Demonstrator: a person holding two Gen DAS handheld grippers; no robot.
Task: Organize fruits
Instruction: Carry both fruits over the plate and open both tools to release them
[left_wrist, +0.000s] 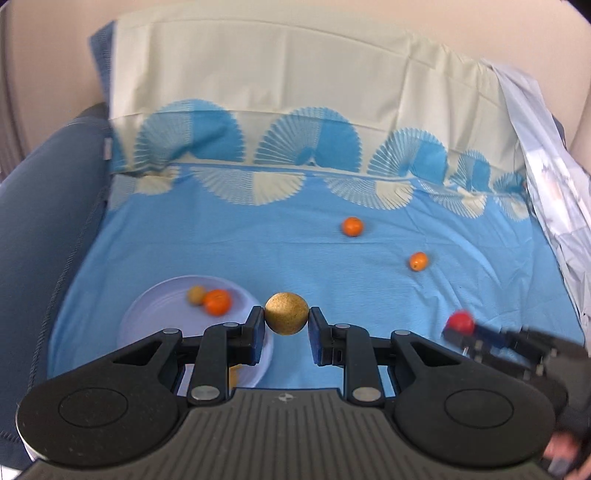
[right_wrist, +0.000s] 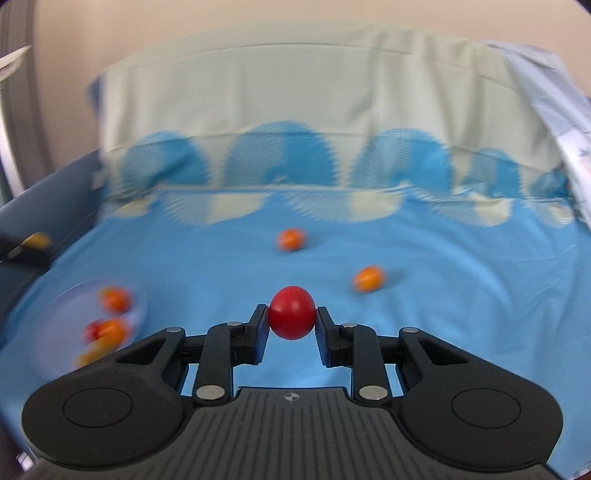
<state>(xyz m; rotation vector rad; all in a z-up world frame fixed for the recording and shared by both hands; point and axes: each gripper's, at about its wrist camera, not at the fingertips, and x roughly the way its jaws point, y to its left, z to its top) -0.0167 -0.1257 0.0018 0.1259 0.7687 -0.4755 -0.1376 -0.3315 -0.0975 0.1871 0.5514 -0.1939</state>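
left hand-held gripper (left_wrist: 287, 318) clamped, right hand-held gripper (right_wrist: 291, 316) (likewise)

No readable text, labels, brands or numbers anywhere in either view

Two fruits (left_wrist: 210, 298) in plate (left_wrist: 155, 310); two oranges (left_wrist: 351, 226) beyond.

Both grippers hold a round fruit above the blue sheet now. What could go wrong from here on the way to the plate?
1. The tan fruit and the red fruit are round and pinched only at their sides, so either may slip out and roll on the sheet.
2. The plate already holds several fruits, and its rim looks low; a dropped fruit may bounce out.
3. Both grippers, left gripper and right gripper, may collide over the one plate.
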